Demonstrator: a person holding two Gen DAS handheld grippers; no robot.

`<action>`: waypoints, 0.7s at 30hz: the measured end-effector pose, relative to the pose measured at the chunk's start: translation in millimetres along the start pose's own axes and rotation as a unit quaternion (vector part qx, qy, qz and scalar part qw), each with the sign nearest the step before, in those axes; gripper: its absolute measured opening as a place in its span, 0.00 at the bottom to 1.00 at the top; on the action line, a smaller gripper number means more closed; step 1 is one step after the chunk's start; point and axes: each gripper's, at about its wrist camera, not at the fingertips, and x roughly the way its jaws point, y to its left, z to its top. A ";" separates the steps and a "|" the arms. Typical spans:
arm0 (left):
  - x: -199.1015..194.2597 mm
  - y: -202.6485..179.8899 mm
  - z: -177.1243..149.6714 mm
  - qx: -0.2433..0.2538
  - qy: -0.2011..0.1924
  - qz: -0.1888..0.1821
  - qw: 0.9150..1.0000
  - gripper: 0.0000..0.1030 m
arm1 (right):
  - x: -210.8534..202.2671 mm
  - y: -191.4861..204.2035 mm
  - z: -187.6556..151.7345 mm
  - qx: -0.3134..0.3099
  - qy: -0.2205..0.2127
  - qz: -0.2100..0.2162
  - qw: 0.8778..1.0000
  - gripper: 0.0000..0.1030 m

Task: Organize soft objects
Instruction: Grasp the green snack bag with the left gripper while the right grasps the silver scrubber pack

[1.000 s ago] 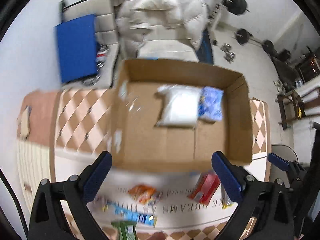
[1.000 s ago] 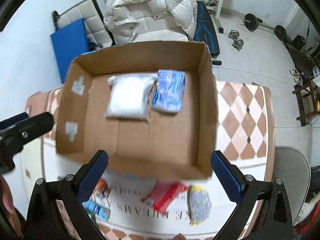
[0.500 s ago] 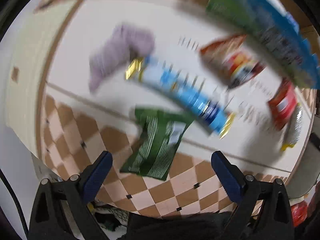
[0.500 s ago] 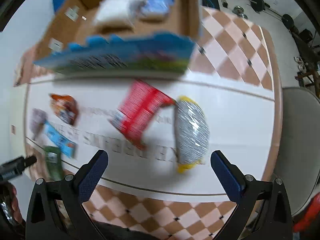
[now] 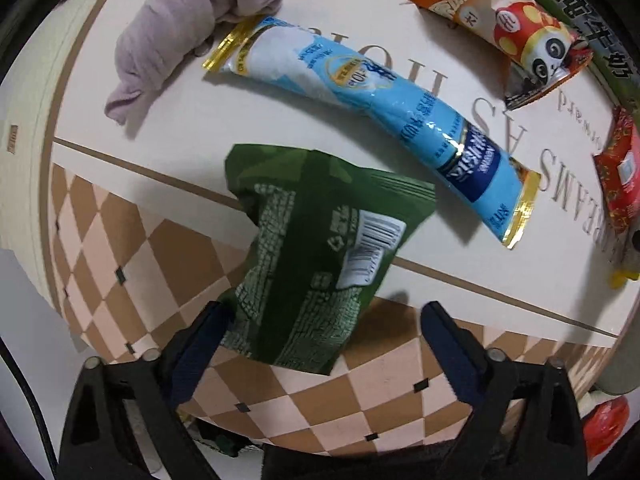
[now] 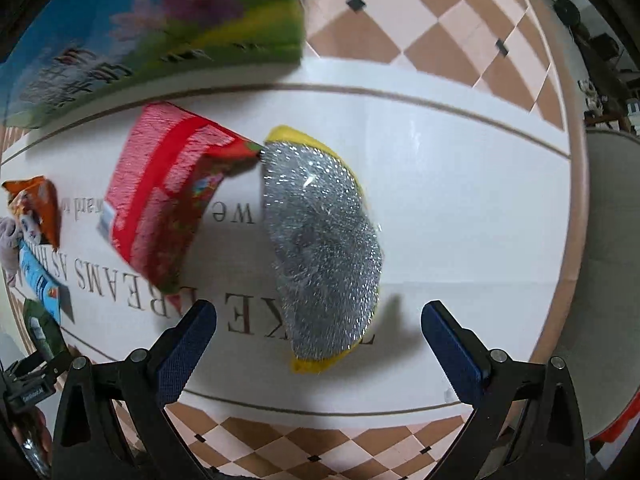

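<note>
the left gripper (image 5: pixel 320 332) hangs spread wide, clasping nothing, over the green packet (image 5: pixel 316 252), whose near end lies between its fingers; the blue tube (image 5: pixel 372 120) lies just ahead, the grey cloth (image 5: pixel 188 28) ahead-left; the right gripper (image 6: pixel 318 332) is likewise wide apart and empty, the scourer (image 6: pixel 324 248) between and ahead of its fingers, the red packet (image 6: pixel 164 196) ahead-left, touching it.

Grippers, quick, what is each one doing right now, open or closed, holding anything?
Left tool: open, empty, over the green packet.
Right tool: open, empty, over the steel scourer.
</note>
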 end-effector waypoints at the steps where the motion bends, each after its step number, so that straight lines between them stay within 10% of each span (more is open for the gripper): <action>1: 0.8 -0.3 -0.5 0.001 -0.001 0.007 1.000 0.84 | 3.6 -2.7 0.8 0.006 0.002 0.005 1.000 1.00; 6: 4.6 5.9 -1.8 0.002 -0.008 0.035 0.999 0.49 | 12.6 -12.7 5.2 0.022 0.000 0.014 1.000 0.91; 11: -1.5 21.5 -2.5 -0.002 -0.022 0.026 0.999 0.38 | 14.1 -8.9 8.1 0.006 -0.004 -0.008 1.000 0.47; 21: -121.8 -11.0 -19.8 0.060 -0.113 -0.047 0.991 0.36 | -60.6 -2.4 -32.2 -0.021 -0.043 0.079 0.996 0.44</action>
